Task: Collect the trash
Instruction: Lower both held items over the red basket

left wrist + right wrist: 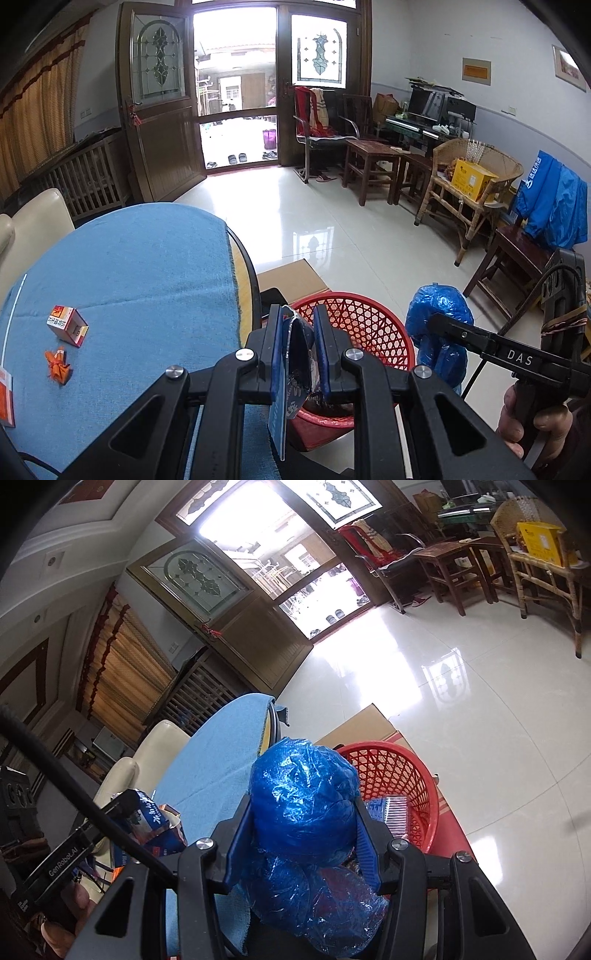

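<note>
Left wrist view: left tool (300, 334) pinches a wrapper (295, 354) over the red basket (369, 325); right tool (303, 812) grips a blue bag (303, 794).

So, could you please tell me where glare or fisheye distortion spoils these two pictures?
Left wrist view: the open doorway is blown out white, and the tiled floor mirrors it; walls bow at the edges. Right wrist view: the whole room tilts, glare floods the floor, and the blue plastic bag glints.

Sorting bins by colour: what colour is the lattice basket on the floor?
Red; the basket shows best in the right wrist view.
</note>
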`<state>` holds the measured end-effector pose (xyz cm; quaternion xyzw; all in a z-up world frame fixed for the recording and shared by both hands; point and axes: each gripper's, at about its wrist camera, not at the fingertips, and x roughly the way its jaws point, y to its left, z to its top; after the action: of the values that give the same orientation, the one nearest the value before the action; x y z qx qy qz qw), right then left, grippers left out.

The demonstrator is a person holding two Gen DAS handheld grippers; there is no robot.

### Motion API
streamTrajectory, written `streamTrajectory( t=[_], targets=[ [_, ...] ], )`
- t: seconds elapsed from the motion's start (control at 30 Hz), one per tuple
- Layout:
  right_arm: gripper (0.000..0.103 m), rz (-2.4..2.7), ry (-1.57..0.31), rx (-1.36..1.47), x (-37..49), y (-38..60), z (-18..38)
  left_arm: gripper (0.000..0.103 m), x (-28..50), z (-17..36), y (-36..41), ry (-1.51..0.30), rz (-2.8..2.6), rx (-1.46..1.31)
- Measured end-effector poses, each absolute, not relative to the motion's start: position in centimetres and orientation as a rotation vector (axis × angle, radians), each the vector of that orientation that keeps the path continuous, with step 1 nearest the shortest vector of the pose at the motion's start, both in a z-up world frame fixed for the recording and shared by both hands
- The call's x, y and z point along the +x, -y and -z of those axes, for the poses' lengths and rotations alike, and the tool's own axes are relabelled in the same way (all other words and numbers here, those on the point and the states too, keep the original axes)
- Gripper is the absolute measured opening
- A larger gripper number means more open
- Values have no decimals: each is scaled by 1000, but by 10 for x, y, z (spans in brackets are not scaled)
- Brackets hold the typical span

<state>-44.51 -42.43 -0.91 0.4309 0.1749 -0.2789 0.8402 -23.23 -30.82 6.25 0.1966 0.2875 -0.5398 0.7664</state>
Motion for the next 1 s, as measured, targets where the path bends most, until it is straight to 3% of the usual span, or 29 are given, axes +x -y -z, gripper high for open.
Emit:
streamTrajectory(
  t=[1.0],
  targets=[
    [53, 584, -398, 951, -436, 434, 19, 17, -242, -38, 334, -657, 1190, 474]
  ],
)
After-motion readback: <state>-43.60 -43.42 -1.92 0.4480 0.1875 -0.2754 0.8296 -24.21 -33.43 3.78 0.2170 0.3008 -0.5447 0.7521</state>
